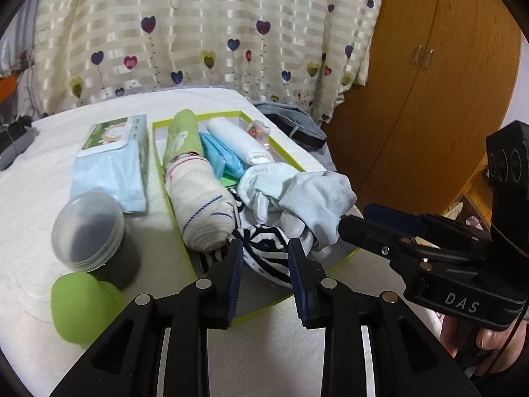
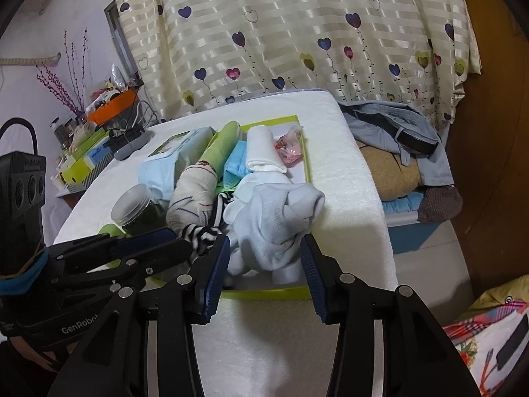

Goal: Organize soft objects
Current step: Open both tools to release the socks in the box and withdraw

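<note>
Both tongs stood spread over the green tray (image 1: 158,152): left tongs (image 1: 264,248) above striped cloth (image 1: 261,241), right tongs (image 2: 264,248) flanking pale socks (image 2: 274,218) at 12 o'clock.

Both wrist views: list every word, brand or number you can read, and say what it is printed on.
"DAS": white letters on the body of the right tongs, seen in the left wrist view.
"GenRobo", cut off after that: on the body of the left tongs, seen in the right wrist view.
Tissue pack: its print is too blurred to read.
Blue-and-white box on the side table: label too small to read.

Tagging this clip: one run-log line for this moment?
left gripper: open, empty | right gripper: open, empty | pale socks: in green-rimmed box
</note>
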